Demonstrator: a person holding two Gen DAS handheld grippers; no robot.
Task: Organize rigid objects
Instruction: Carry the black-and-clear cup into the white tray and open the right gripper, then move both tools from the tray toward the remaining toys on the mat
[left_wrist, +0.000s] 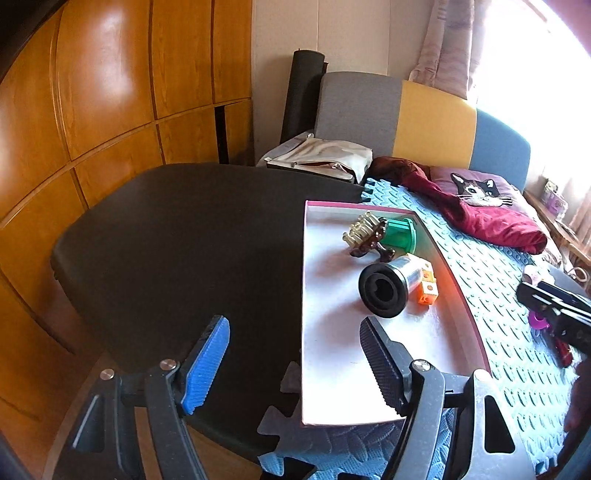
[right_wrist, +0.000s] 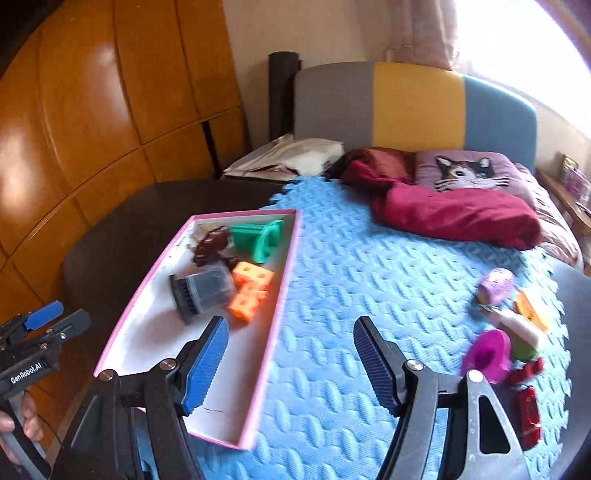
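The shallow pink-rimmed white tray (right_wrist: 258, 369) is sitting on the blue foam mat (right_wrist: 351, 258), already holding a black-capped cylinder (right_wrist: 203, 291), orange cubes (right_wrist: 251, 291) and a green spool (right_wrist: 258, 236). More small toys (right_wrist: 495, 347) are lying apart at the right. The right gripper (right_wrist: 290, 363), fingers spread and empty, is seemingly heading there next; the left gripper (left_wrist: 295, 365) is hovering with its fingers spread, empty, beside the tray.

Wardrobe panels (left_wrist: 103, 92): glossy varnished wood, at nine o'clock. Floor mat (right_wrist: 369, 295): blue foam, embossed rough weave. Tray (left_wrist: 332, 362): matt white card, pink rim. Cylinder (left_wrist: 391, 286): shiny metal sleeve, matt black end. Cube block (right_wrist: 251, 291): smooth orange plastic. Spool (right_wrist: 258, 236): green plastic. Blanket (right_wrist: 454, 214): crimson cloth, at one o'clock. Headboard (right_wrist: 413, 107): woven fabric.
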